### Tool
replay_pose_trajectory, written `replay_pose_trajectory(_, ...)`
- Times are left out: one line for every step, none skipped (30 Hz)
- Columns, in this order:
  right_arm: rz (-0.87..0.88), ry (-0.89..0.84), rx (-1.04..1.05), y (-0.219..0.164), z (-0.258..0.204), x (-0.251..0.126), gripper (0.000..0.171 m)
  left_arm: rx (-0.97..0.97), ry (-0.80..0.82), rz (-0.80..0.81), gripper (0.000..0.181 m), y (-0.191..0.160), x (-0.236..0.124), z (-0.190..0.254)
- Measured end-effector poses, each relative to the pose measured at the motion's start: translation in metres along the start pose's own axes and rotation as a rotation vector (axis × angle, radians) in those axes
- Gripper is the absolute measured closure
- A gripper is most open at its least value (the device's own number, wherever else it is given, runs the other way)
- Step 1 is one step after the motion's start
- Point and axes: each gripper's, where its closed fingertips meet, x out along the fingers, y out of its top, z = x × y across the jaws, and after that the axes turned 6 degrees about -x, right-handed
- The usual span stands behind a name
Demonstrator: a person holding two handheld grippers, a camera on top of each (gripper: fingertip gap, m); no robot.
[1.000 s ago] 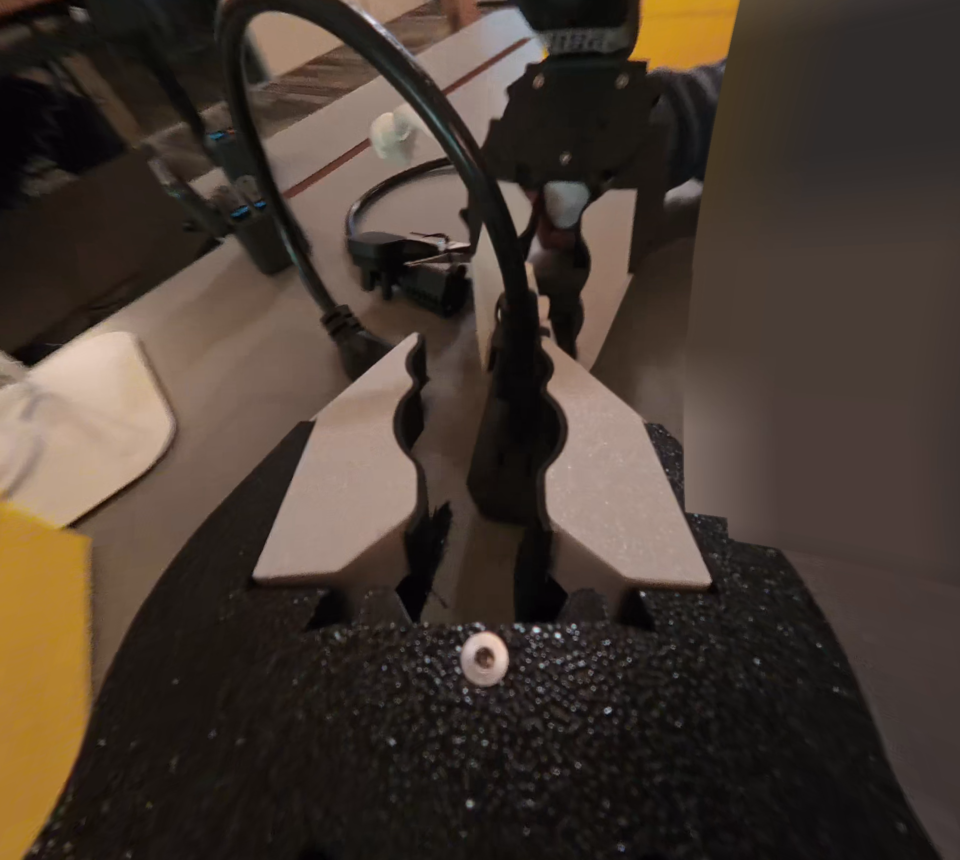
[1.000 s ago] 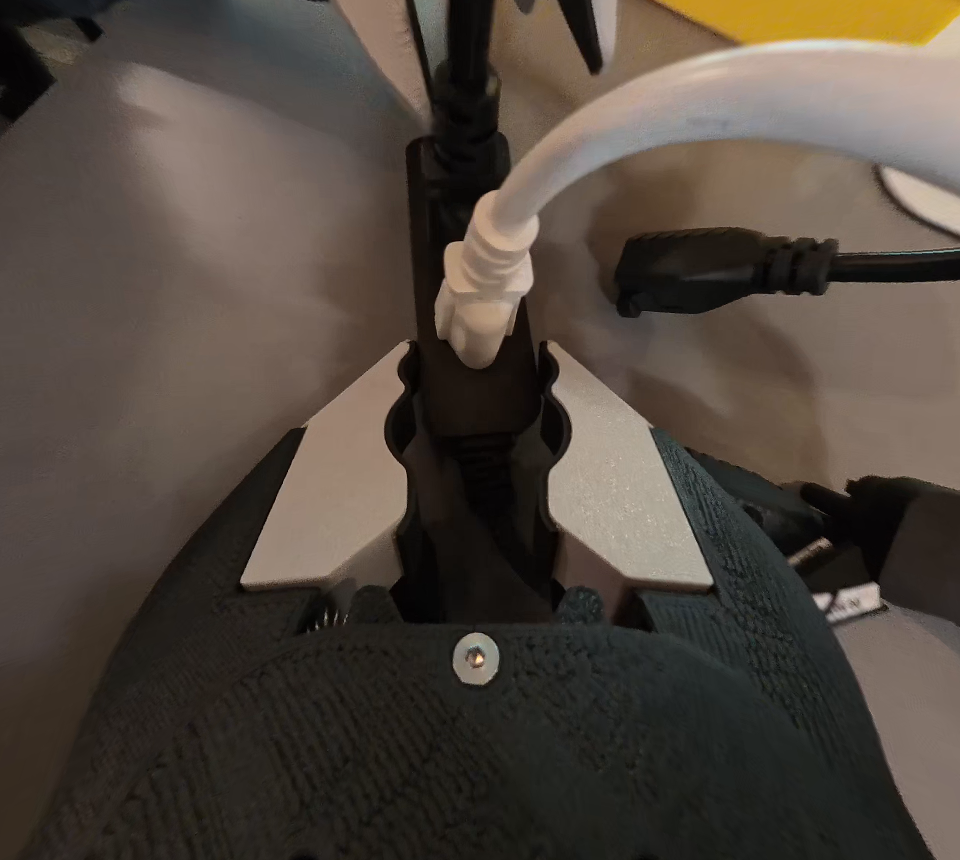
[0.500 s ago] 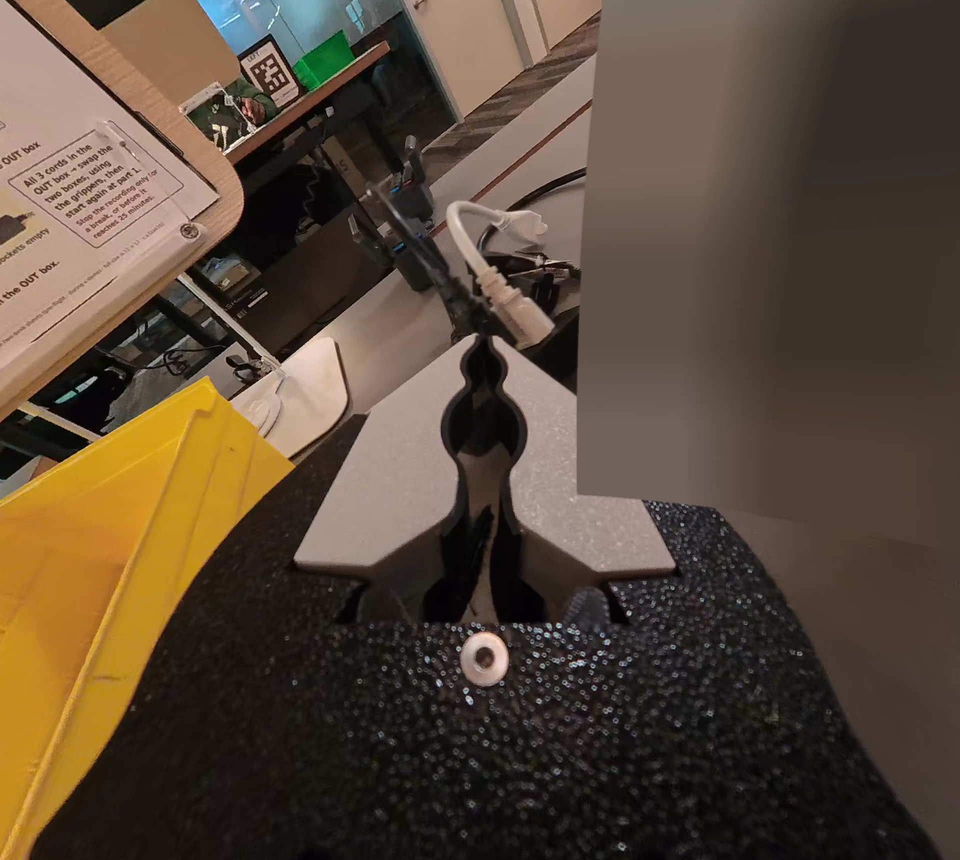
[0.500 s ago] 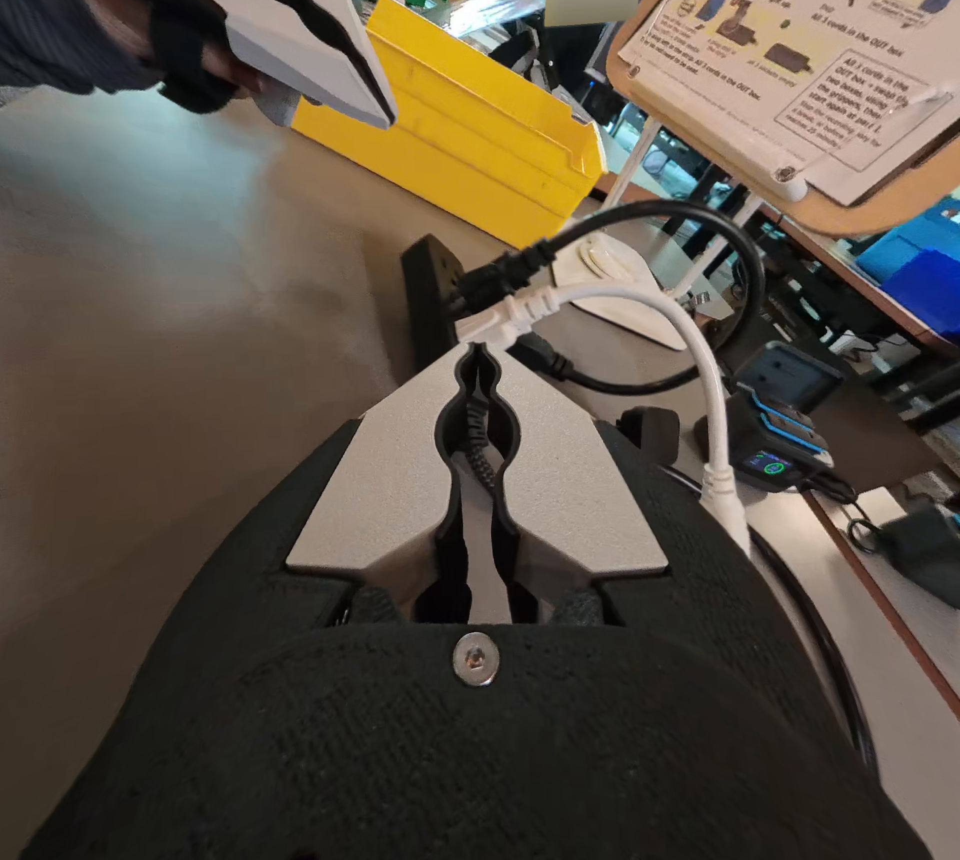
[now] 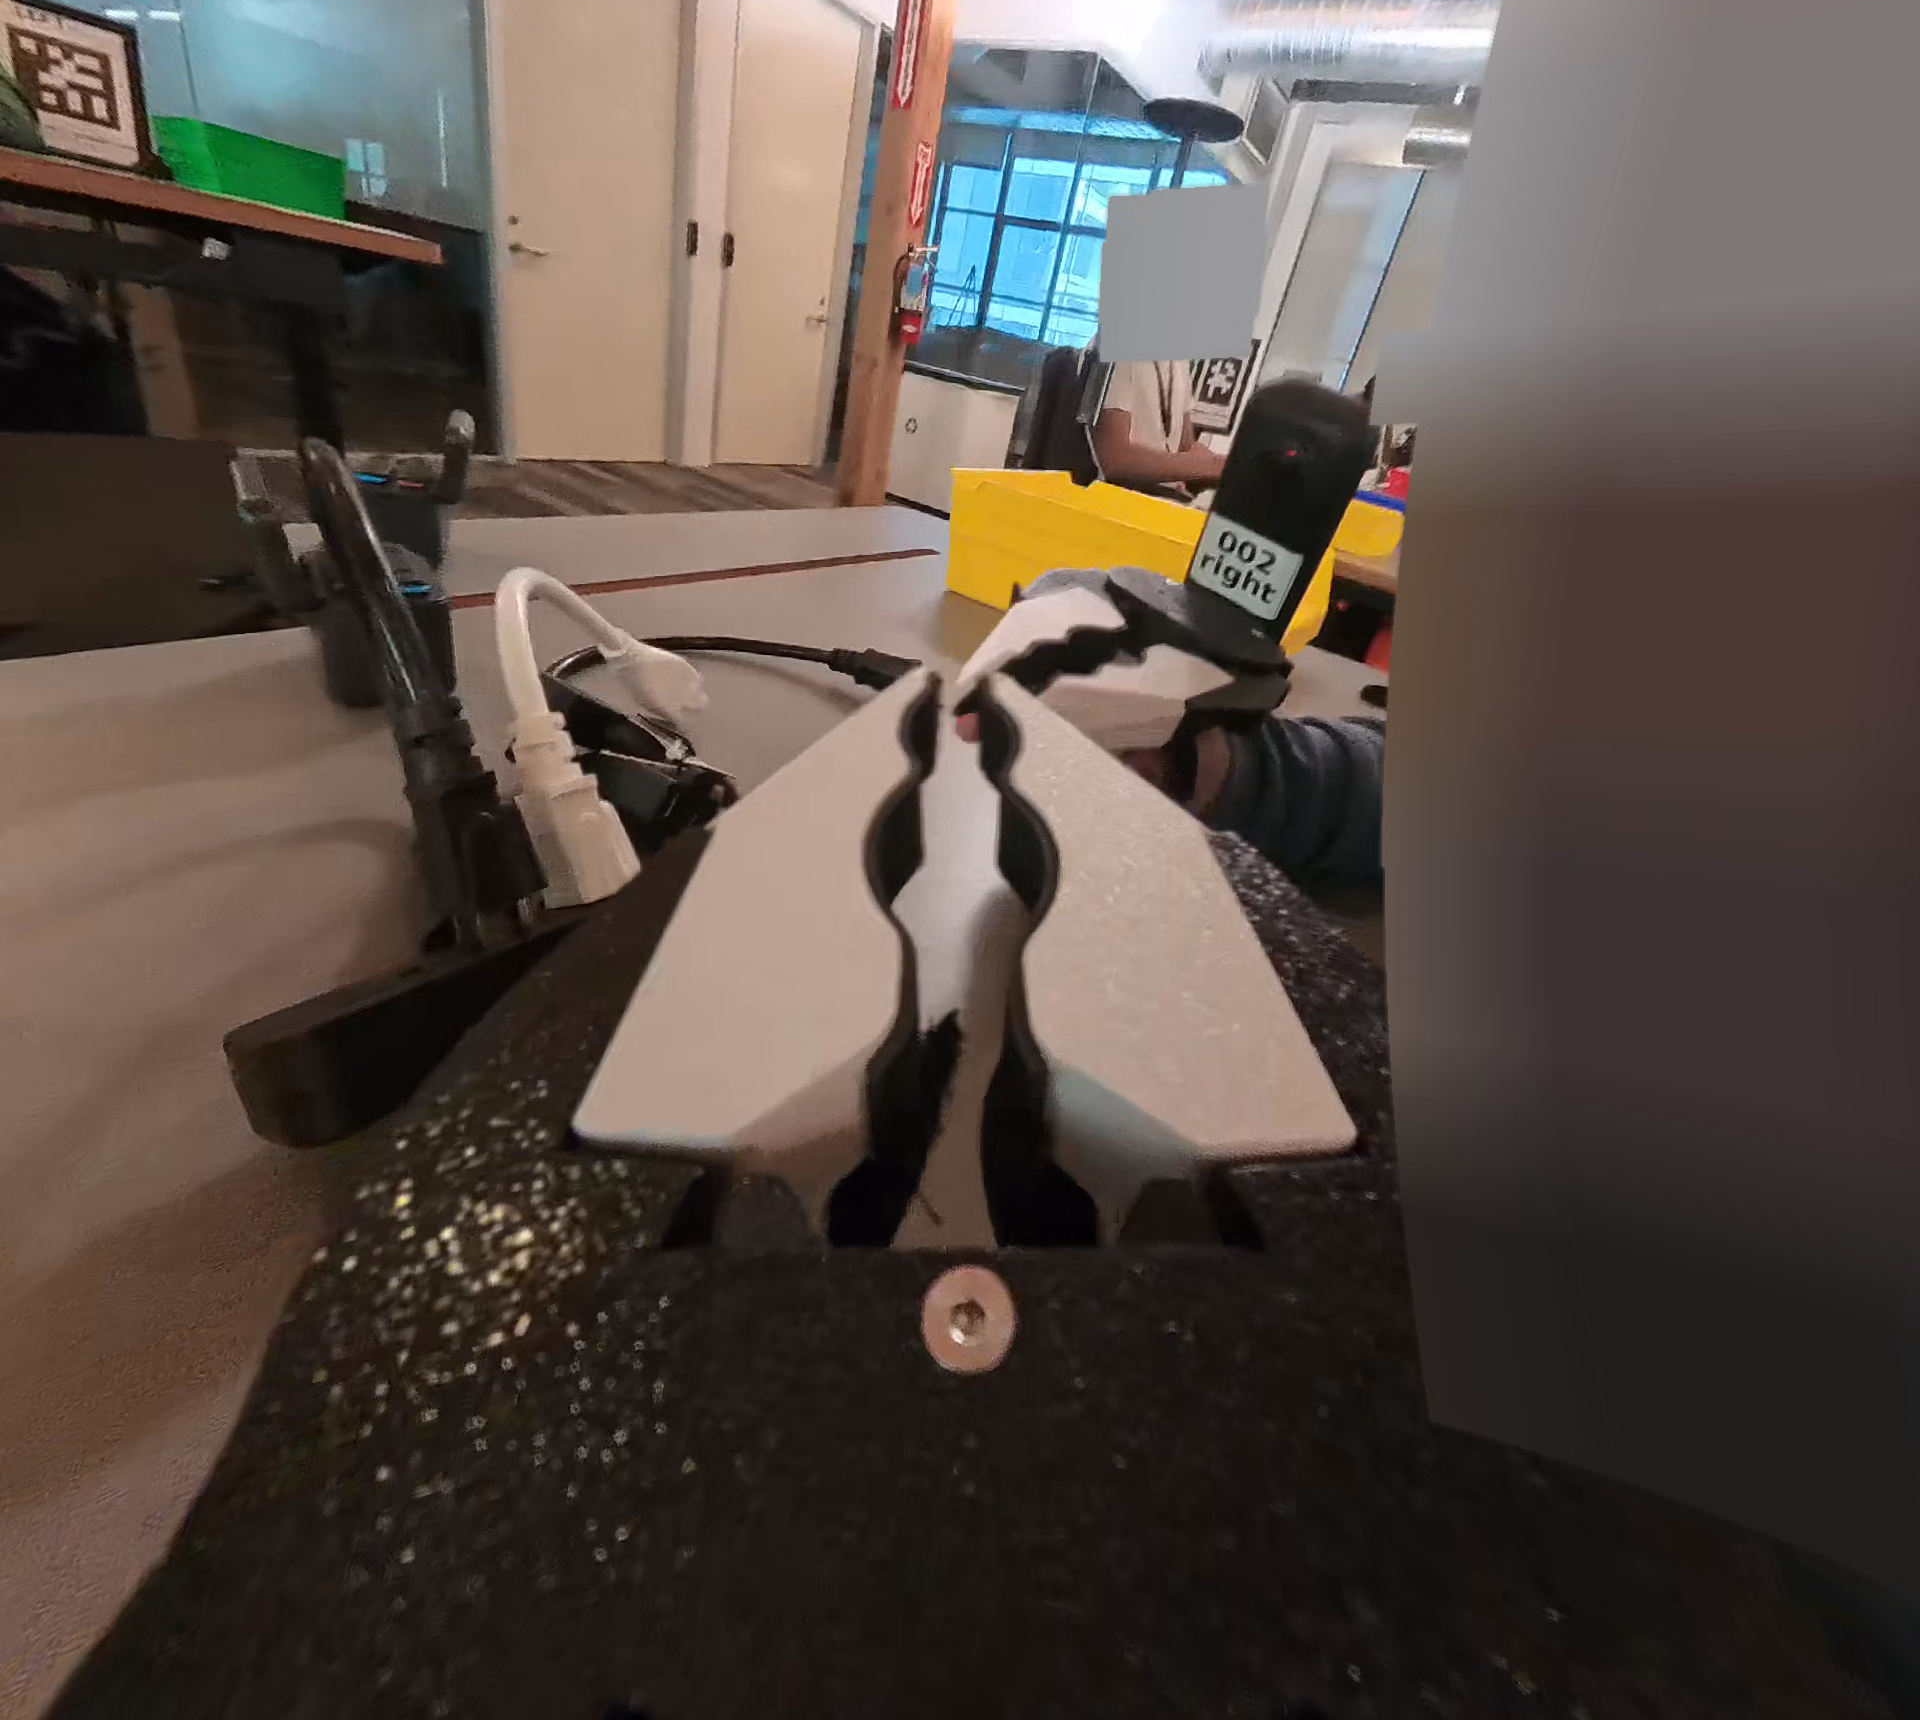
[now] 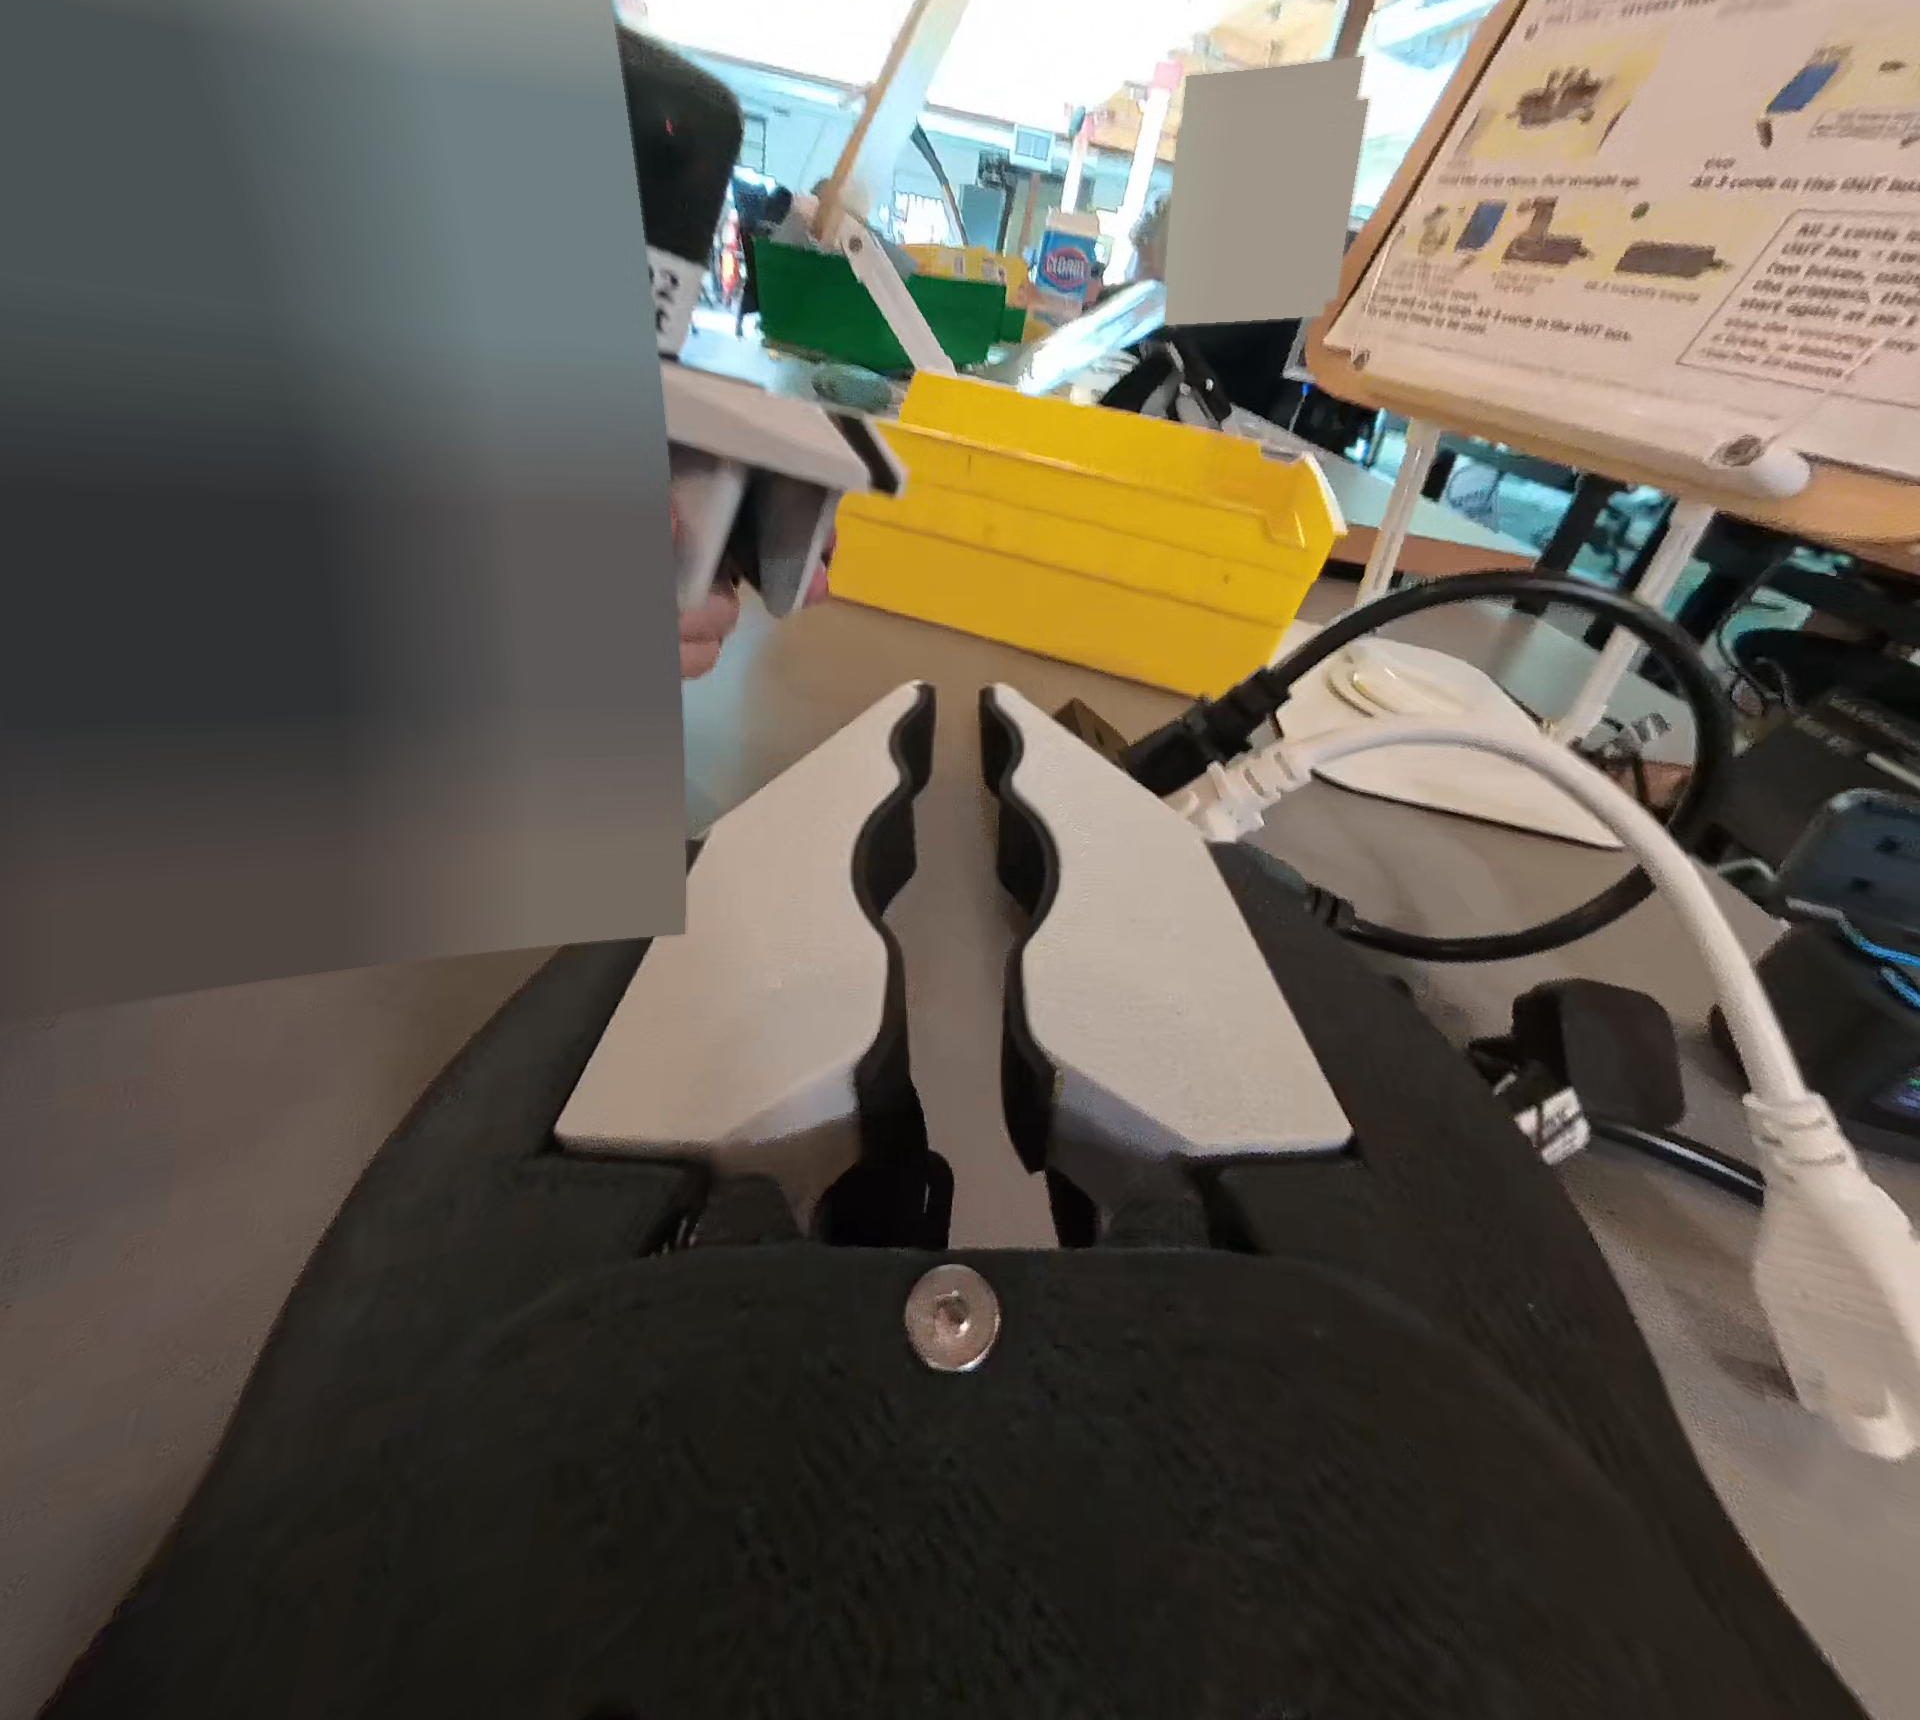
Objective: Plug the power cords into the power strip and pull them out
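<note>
- The left gripper (image 5: 954, 702) hovers low over the table (image 5: 156, 839), jaws a narrow slit apart, holding nothing.
- The right gripper (image 6: 956, 702) is also empty, jaws slightly parted.
- At 9 o'clock of the left gripper lies the black power strip (image 5: 343, 1042), with a black cord (image 5: 457, 797) and a white cord (image 5: 566, 803) plugged in side by side.
- A yellow bin (image 6: 1070, 538) sits at 12 o'clock in the right wrist view.

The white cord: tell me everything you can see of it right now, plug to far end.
The white cord looks like smooth plastic with ribbed strain reliefs. Its plug stands in the black power strip, right beside the black cord's plug. From there it arches up and over, and in the right wrist view its free connector lies near the table edge. Neither tongs touch it.
</note>
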Motion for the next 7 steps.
replay_pose_trajectory(0.016, -0.006, -0.004, 0.005, 0.001, -0.001, 0.168, 0.032, 0.016, -0.005, 0.174, -0.002, 0.002, 0.0)
replay_pose_trajectory(0.021, -0.016, -0.013, 0.008, 0.002, -0.003, 0.171, 0.077, 0.037, -0.018, 0.177, -0.004, 0.004, 0.0)
replay_pose_trajectory(0.02, -0.029, -0.033, 0.009, 0.003, -0.004, 0.171, 0.128, 0.062, -0.033, 0.18, -0.006, 0.006, 0.0)
replay_pose_trajectory(-0.006, -0.055, -0.063, 0.006, 0.007, -0.004, 0.171, 0.187, 0.09, -0.055, 0.181, -0.008, 0.008, 0.0)
replay_pose_trajectory(-0.06, -0.078, -0.107, 0.0, 0.01, -0.003, 0.171, 0.247, 0.112, -0.087, 0.181, -0.011, 0.01, 0.0)
replay_pose_trajectory(-0.104, -0.09, -0.162, -0.005, 0.011, -0.003, 0.171, 0.301, 0.135, -0.123, 0.181, -0.015, 0.012, 0.0)
replay_pose_trajectory(-0.122, -0.095, -0.201, -0.006, 0.011, -0.003, 0.171, 0.35, 0.158, -0.153, 0.181, -0.018, 0.014, -0.001)
